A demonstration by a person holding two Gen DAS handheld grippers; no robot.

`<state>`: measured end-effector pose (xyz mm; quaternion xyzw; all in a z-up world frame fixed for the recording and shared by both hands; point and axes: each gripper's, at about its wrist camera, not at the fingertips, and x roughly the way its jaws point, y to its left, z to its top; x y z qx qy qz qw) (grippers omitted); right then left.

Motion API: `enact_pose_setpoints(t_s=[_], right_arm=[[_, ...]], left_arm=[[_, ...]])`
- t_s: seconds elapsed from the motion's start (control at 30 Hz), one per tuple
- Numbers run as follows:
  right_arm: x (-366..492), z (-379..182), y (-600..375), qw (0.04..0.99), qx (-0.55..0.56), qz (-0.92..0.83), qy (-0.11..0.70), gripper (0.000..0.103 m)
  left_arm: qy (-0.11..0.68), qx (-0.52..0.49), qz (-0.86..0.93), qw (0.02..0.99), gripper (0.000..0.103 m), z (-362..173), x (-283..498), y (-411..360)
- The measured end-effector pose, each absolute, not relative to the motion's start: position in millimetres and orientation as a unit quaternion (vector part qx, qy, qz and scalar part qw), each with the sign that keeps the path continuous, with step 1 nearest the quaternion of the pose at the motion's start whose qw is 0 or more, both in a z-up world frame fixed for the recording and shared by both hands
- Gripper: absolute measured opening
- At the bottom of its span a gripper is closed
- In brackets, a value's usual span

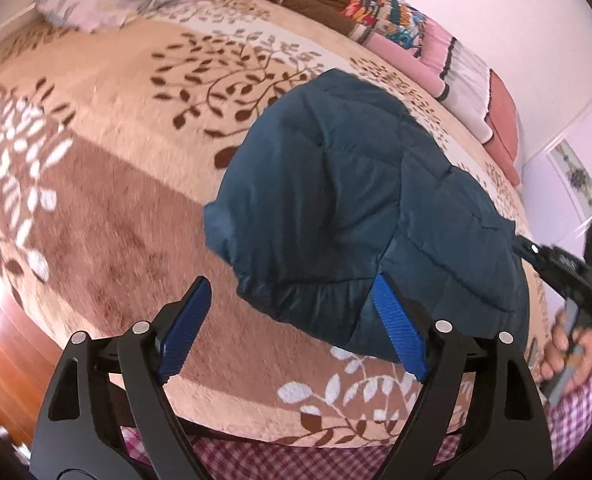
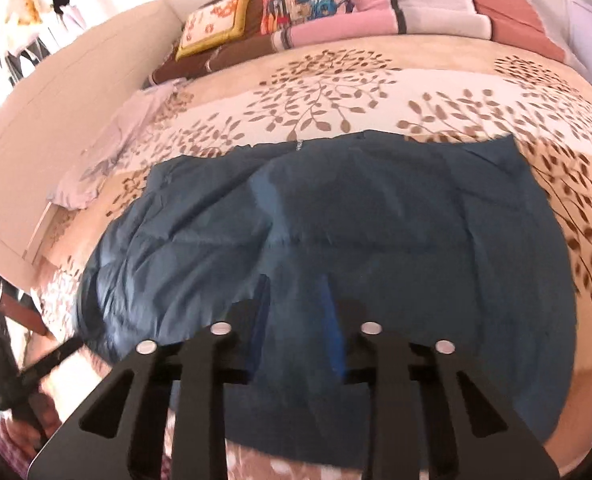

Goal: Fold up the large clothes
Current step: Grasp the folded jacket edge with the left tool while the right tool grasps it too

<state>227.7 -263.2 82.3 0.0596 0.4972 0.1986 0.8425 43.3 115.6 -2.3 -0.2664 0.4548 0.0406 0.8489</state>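
Observation:
A dark teal quilted jacket [image 2: 355, 240] lies spread on a bed, partly folded into a broad block. In the left wrist view the jacket [image 1: 367, 208] bulges up to the right of centre. My left gripper [image 1: 292, 284] is open over the blanket, its right blue pad touching the jacket's near edge, nothing between the pads. My right gripper [image 2: 296, 292] is open just above the jacket's near half, its blue pads apart and blurred. The right gripper's body and the hand holding it also show in the left wrist view [image 1: 567, 276].
The bed carries a beige blanket with brown and white leaf prints [image 1: 116, 168]. A pale lilac garment [image 2: 108, 148] lies at the bed's left. Folded quilts and cushions [image 2: 335, 4] are stacked along the wall. A headboard [image 2: 36, 120] stands on the left.

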Motion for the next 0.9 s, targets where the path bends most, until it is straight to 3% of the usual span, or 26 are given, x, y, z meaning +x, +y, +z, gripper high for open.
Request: enact_pose_setpoints(t_s=[0.37, 0.7, 0.77, 0.83, 0.9], right_arm=[[332.9, 7.3, -209.8, 0.8, 0.03, 0.161, 0.578, 0.02], [347.9, -17.4, -198.2, 0.799, 0.015, 0.158, 0.58, 0.019], [348.1, -17.8, -196.4, 0.801, 0.012, 0.157, 0.577, 0.019], [347.4, -16.7, -194.8, 0.804, 0.008, 0.153, 0.575, 0.019], [346.1, -14.5, -195.7, 0.804, 0.006, 0.15, 0.575, 0.019]], left_arm=[[0.467, -0.353, 0.023, 0.81, 0.089, -40.1, 79.0, 121.7], [0.43, -0.474, -0.011, 0.768, 0.09, -65.9, 108.3, 128.6], [0.423, -0.475, -0.016, 0.771, 0.072, -66.5, 111.1, 127.4], [0.418, -0.469, -0.022, 0.777, 0.045, -64.0, 112.1, 125.8], [0.415, -0.457, -0.028, 0.787, 0.031, -57.5, 112.0, 122.8]])
